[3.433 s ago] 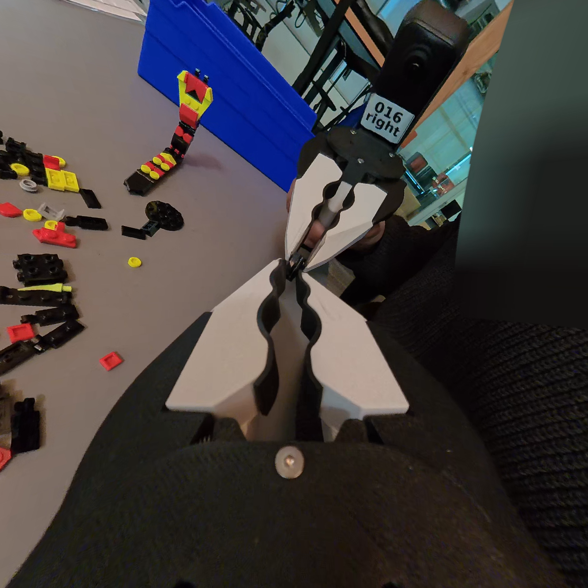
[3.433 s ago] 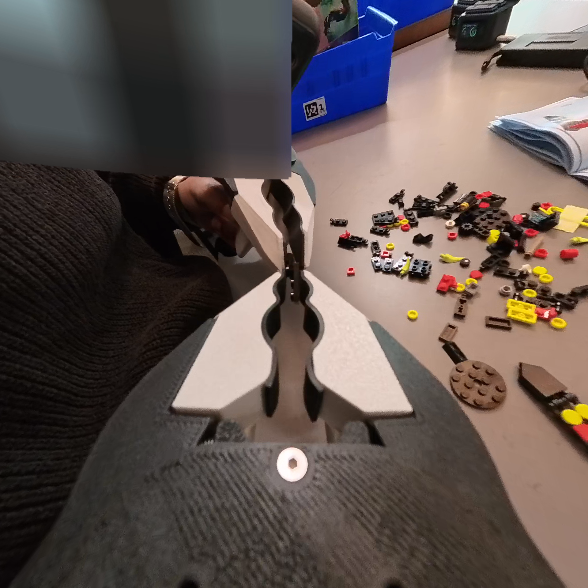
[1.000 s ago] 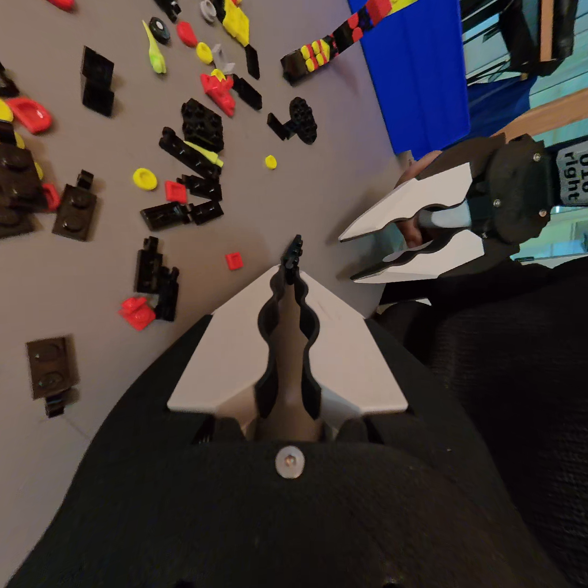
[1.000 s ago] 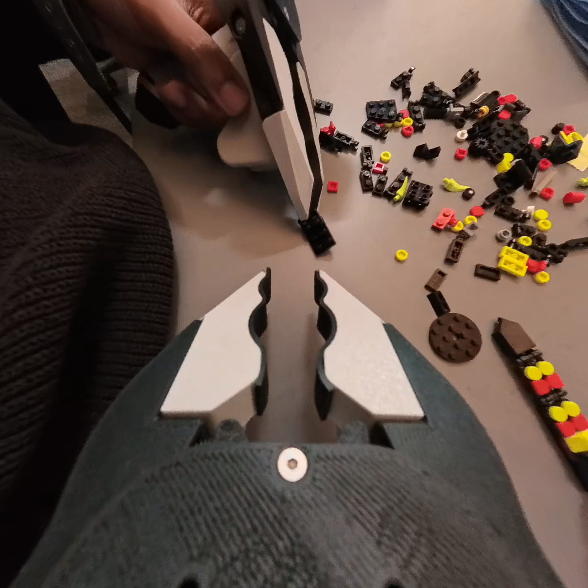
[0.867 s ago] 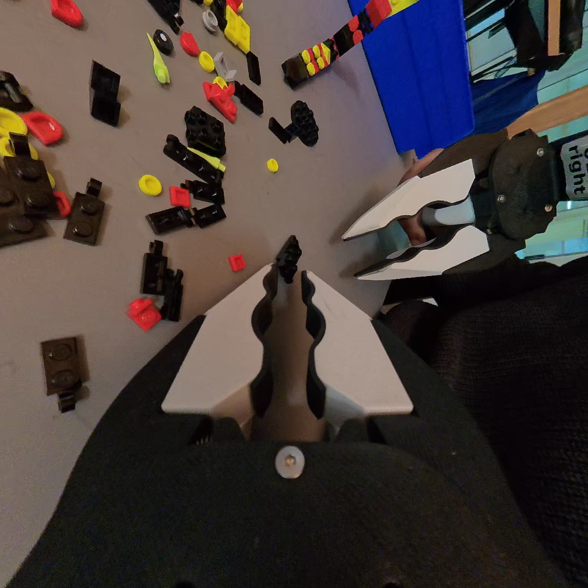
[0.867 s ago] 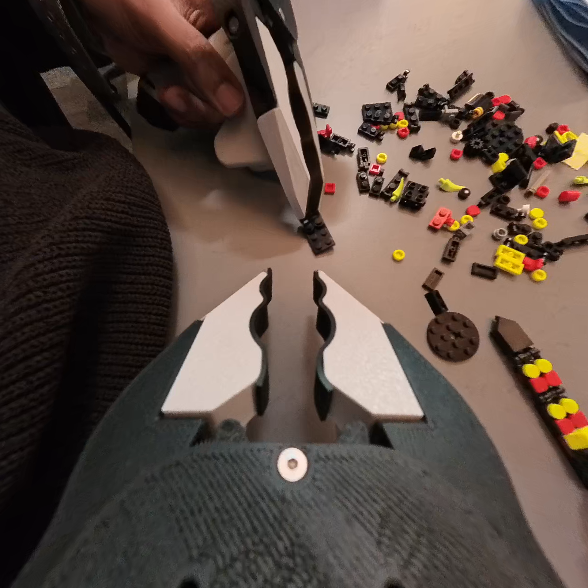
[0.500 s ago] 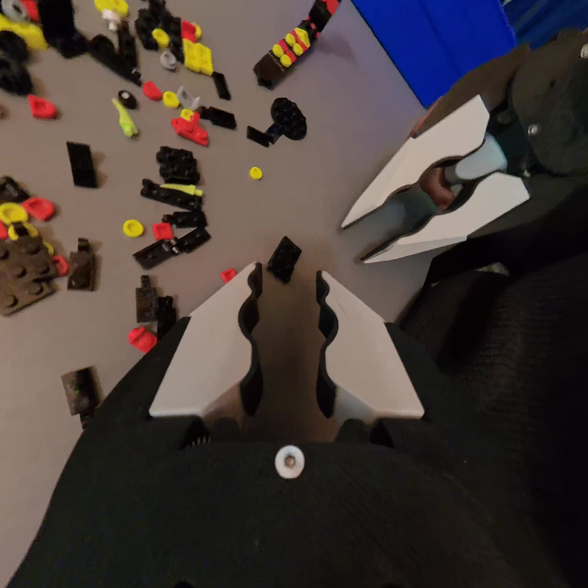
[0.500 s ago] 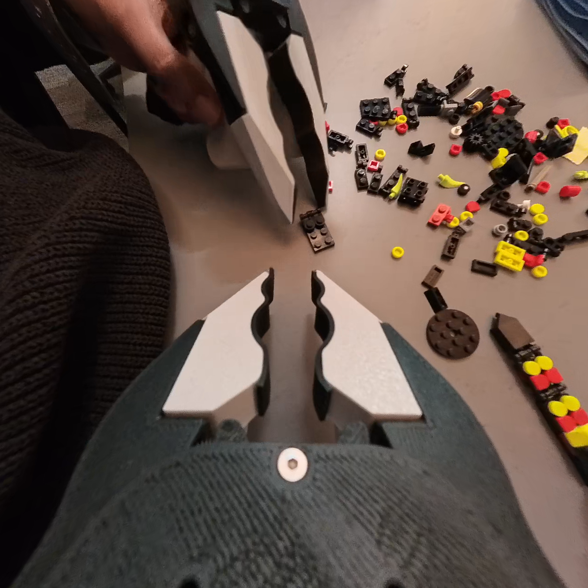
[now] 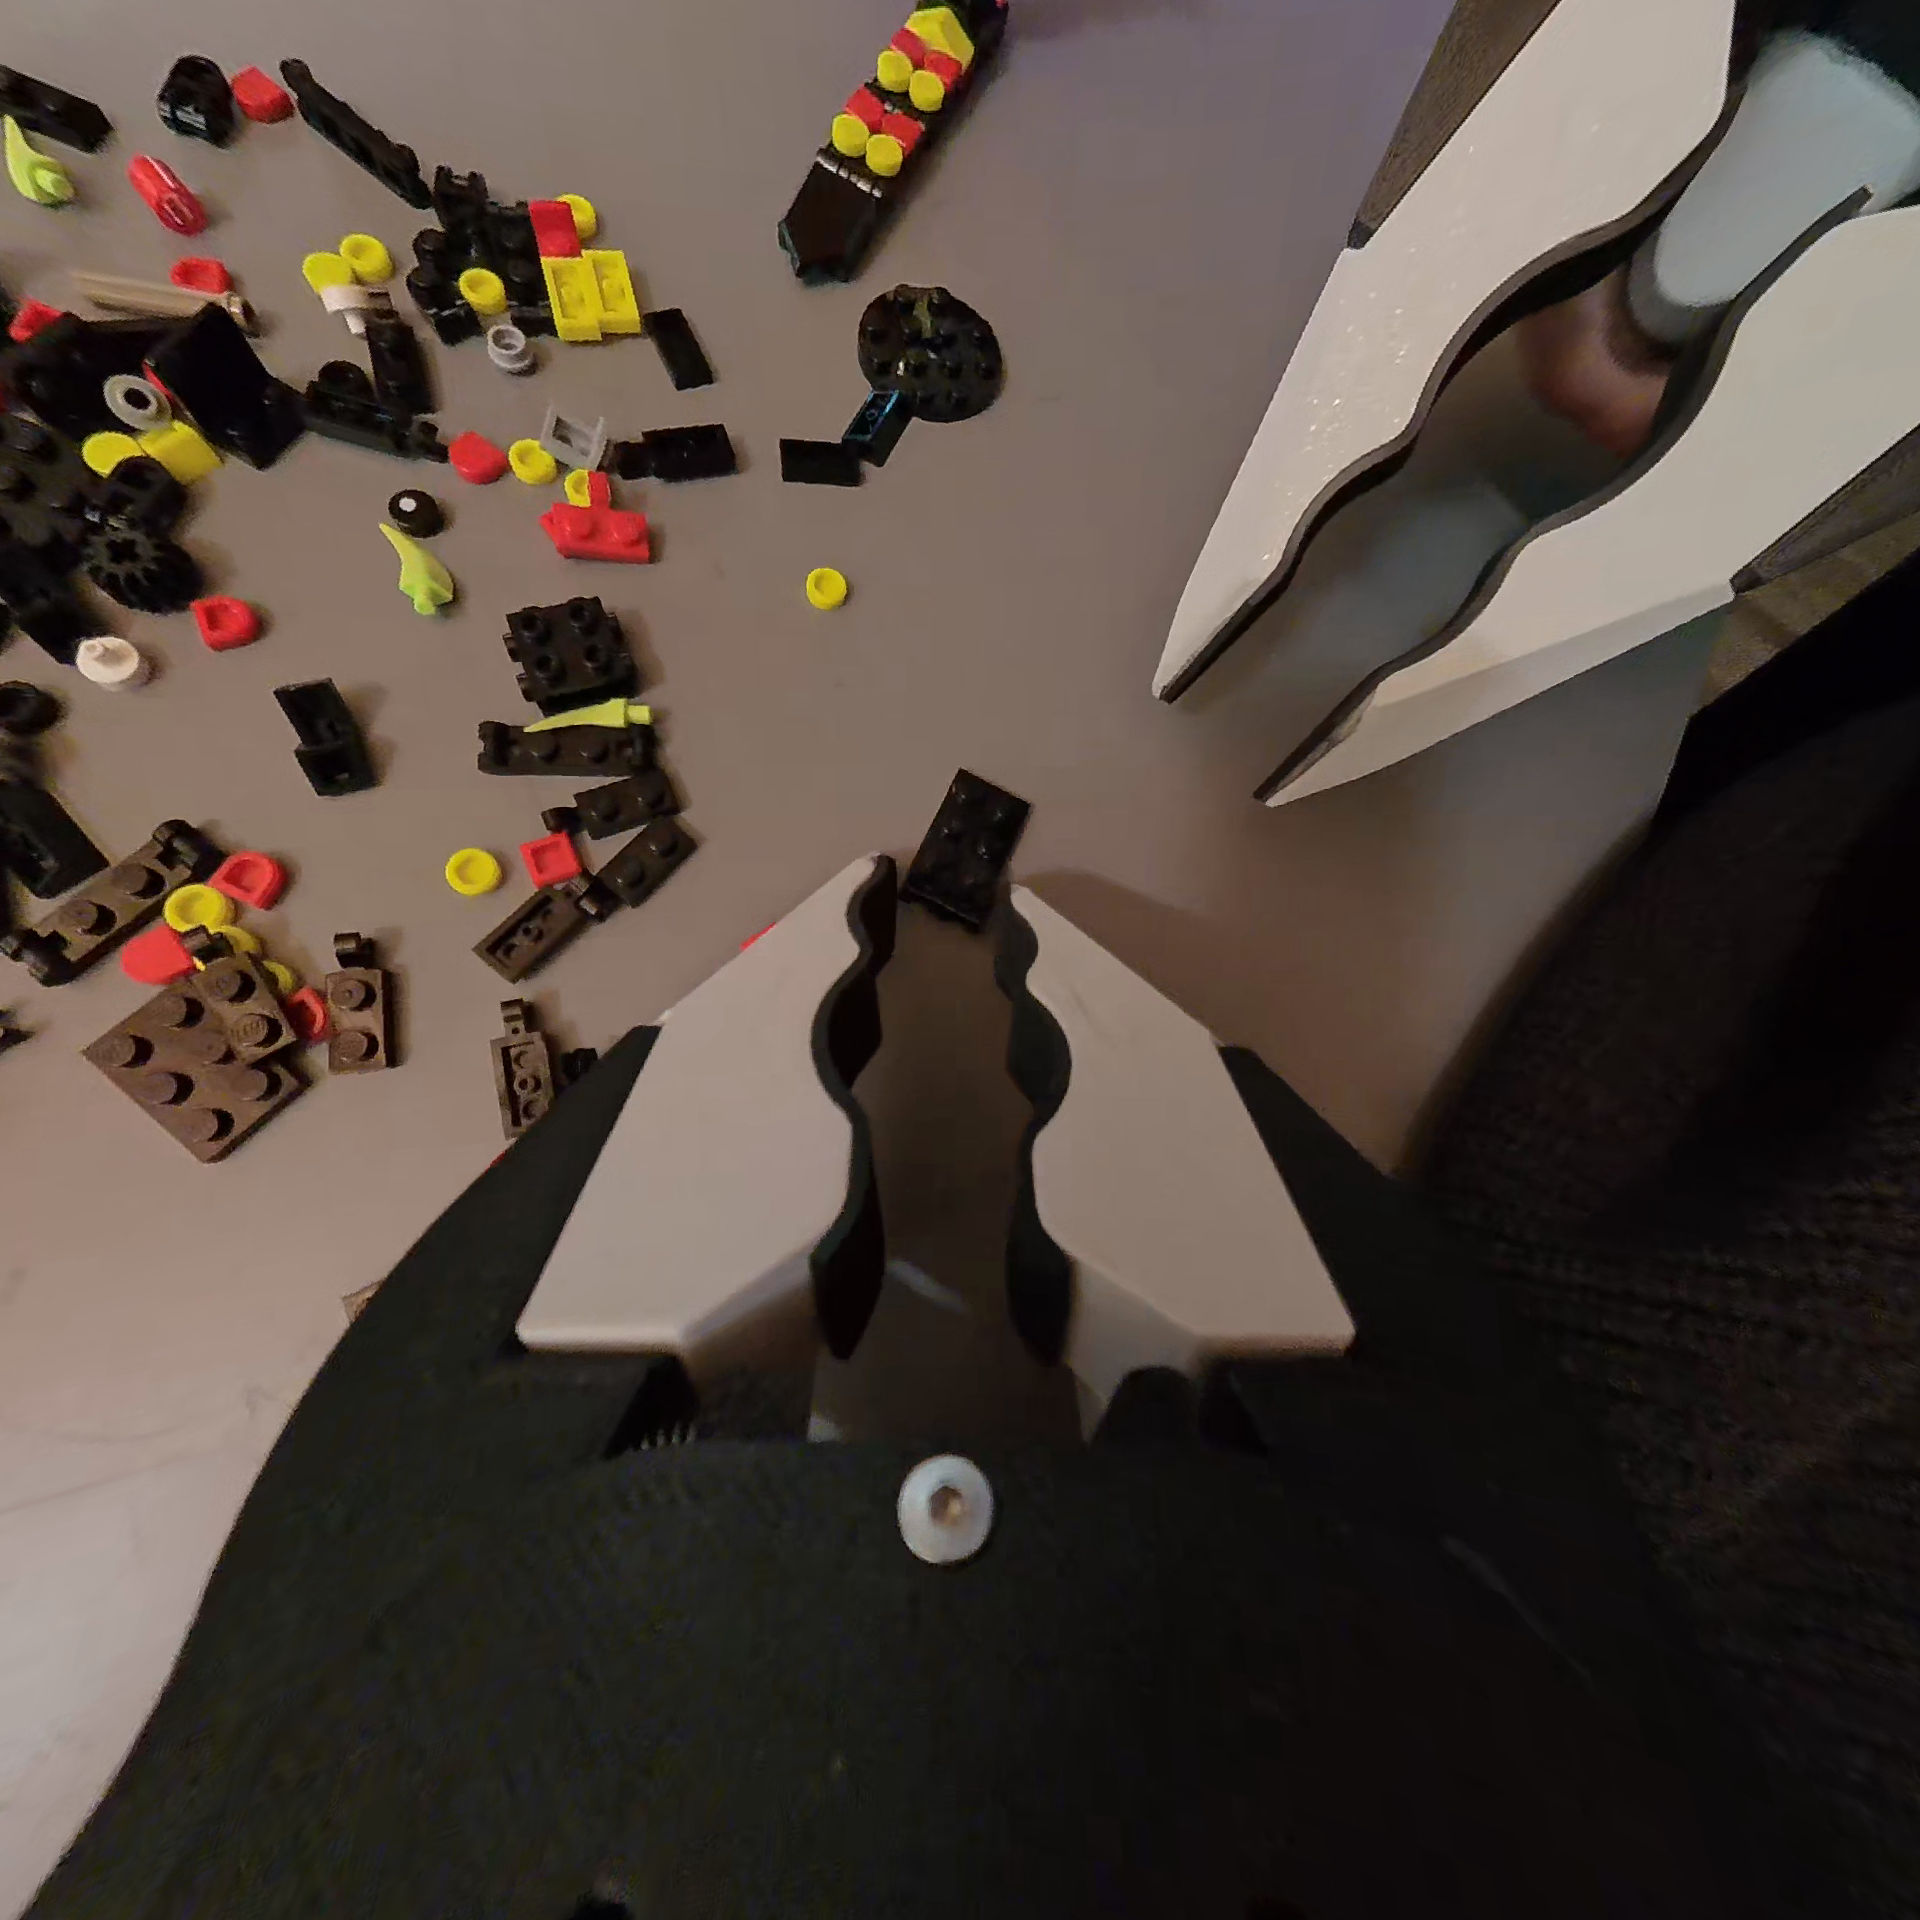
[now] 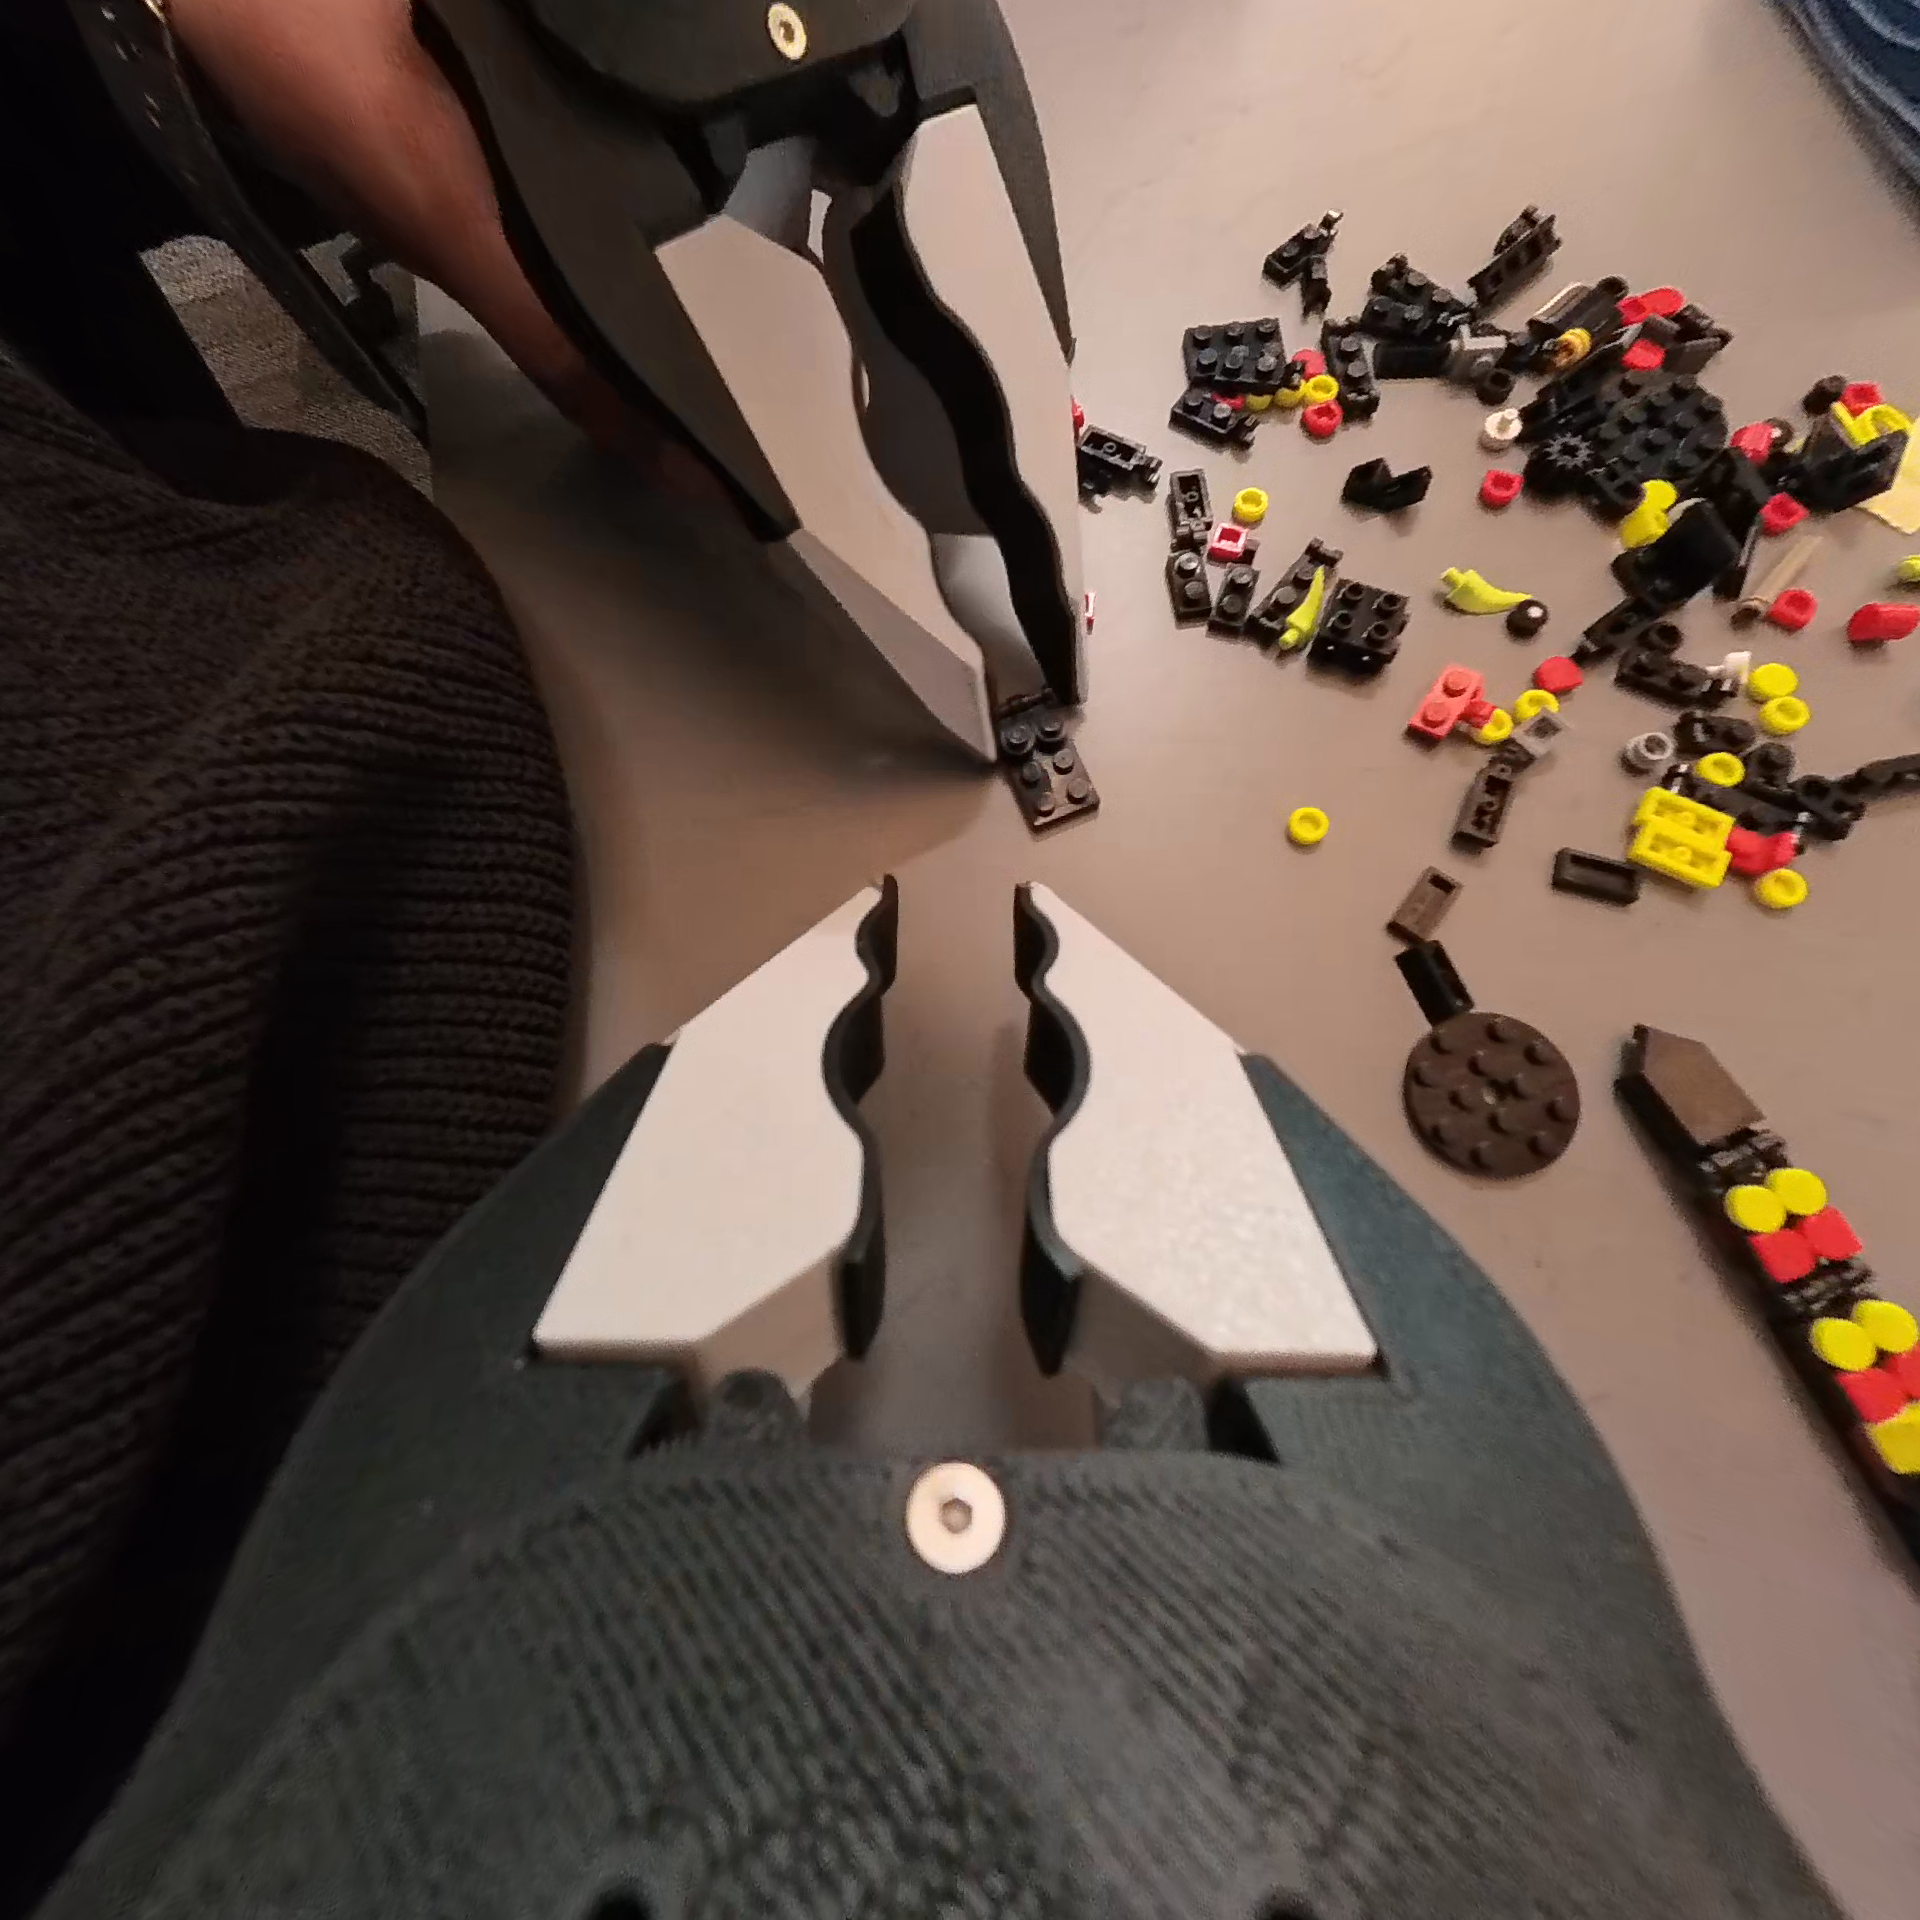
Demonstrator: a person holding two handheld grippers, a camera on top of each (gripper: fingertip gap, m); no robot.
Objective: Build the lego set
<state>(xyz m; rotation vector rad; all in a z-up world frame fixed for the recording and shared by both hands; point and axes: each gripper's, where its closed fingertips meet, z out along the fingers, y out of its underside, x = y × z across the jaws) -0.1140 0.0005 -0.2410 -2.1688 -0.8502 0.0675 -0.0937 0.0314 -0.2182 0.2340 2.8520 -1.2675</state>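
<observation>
No legible writing. Left gripper (image 9: 943, 883) fingers apart, straddling the black plate (image 9: 966, 847) lying on the table (image 9: 1091, 520). Right gripper (image 10: 951, 894) fingers apart, empty; only its view shows the plate's studs.

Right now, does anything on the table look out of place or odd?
Mostly normal loose-parts clutter. One small black plate lies alone near the table edge, apart from the pile, at the tips of the open left gripper. Nothing looks damaged.
</observation>
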